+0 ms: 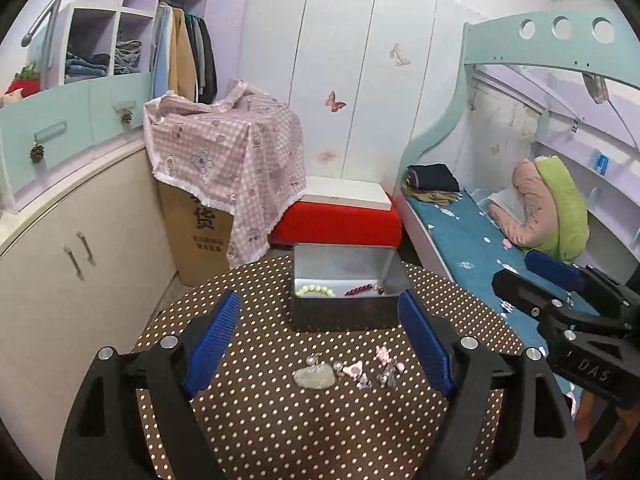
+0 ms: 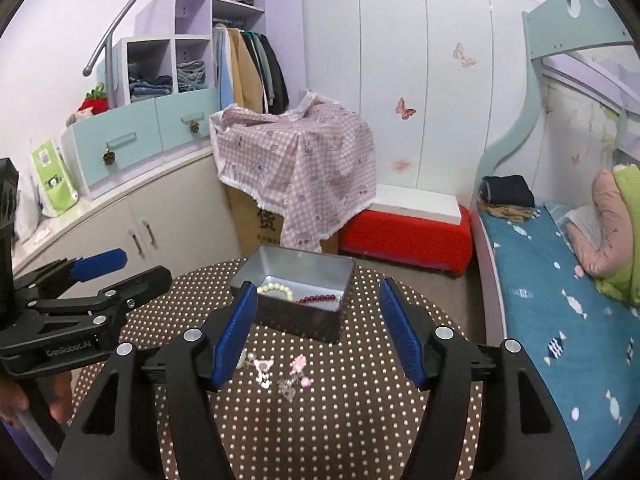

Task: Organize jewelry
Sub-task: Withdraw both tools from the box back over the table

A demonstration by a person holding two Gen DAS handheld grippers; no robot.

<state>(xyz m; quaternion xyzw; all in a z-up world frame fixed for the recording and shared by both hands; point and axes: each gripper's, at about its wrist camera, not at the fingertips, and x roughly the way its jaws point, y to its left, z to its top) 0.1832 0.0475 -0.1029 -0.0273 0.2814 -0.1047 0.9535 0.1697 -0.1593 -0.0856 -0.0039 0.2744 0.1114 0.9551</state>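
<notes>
An open metal tin [image 1: 347, 297] [image 2: 294, 308] stands on the round polka-dot table [image 1: 280, 420] [image 2: 340, 420]. In it lie a pale green bead bracelet [image 1: 315, 291] [image 2: 276, 289] and a dark red bead bracelet [image 1: 359, 290] [image 2: 318, 299]. Loose on the cloth in front lie a pale stone pendant [image 1: 315, 377], pearl earrings [image 1: 338, 366], pink charms [image 1: 383, 355] [image 2: 299, 363] and silver pieces [image 1: 386, 377] [image 2: 289, 390]. My left gripper [image 1: 320, 340] [image 2: 98, 276] is open and empty above them. My right gripper [image 2: 316, 332] [image 1: 520, 276] is open and empty too.
A cardboard box under a pink checked cloth [image 1: 228, 160] and a red ottoman [image 1: 338, 224] stand behind the table. White cabinets [image 1: 72, 264] are at the left, a bed with a blue sheet [image 2: 560, 312] at the right.
</notes>
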